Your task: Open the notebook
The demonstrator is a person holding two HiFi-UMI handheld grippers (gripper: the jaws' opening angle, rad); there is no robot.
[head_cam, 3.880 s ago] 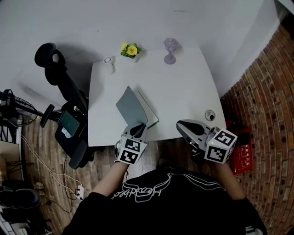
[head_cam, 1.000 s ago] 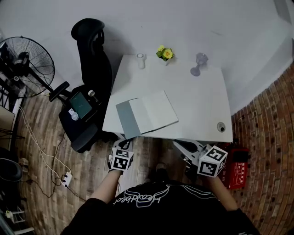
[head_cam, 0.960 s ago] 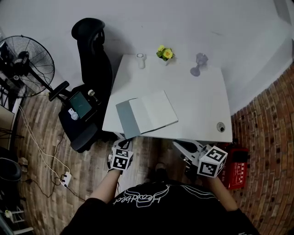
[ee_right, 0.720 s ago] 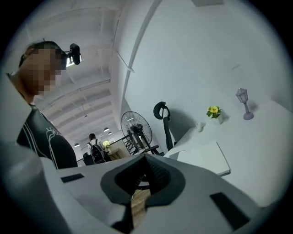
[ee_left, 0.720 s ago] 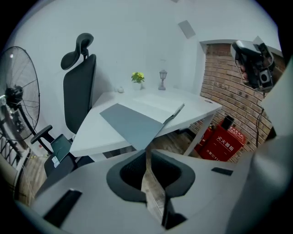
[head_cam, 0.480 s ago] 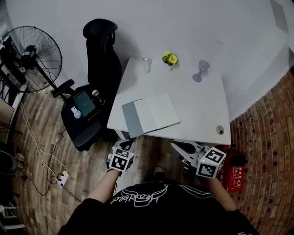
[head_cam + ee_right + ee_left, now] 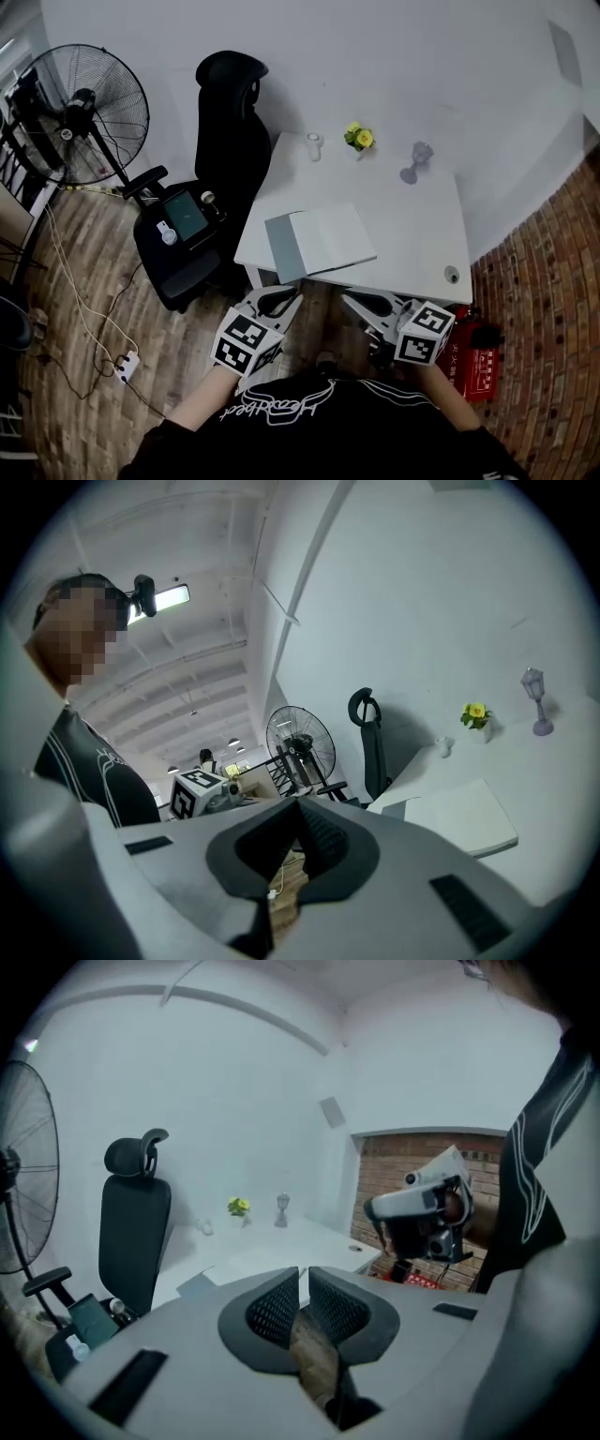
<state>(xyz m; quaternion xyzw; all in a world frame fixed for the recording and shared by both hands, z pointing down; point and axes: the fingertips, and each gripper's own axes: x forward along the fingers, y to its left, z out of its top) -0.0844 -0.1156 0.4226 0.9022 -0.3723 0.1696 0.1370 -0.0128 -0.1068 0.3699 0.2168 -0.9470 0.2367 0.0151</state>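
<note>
Left gripper [image 7: 274,302] lifted, angled down, off notebook [image 7: 323,239].

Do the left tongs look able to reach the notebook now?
Probably yes. The notebook lies open near the front edge of the table, and nothing stands between it and the left tongs, shut and empty just short of that edge.

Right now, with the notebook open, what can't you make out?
- Notebook pages: too small in the head view and at a flat angle in both gripper views; written or blank is unclear.
- Round thing near the table edge: too small to identify in the head view.
- White thing beside the flowers: too small to identify.
- Fan: cut off by the left gripper view's edge.
</note>
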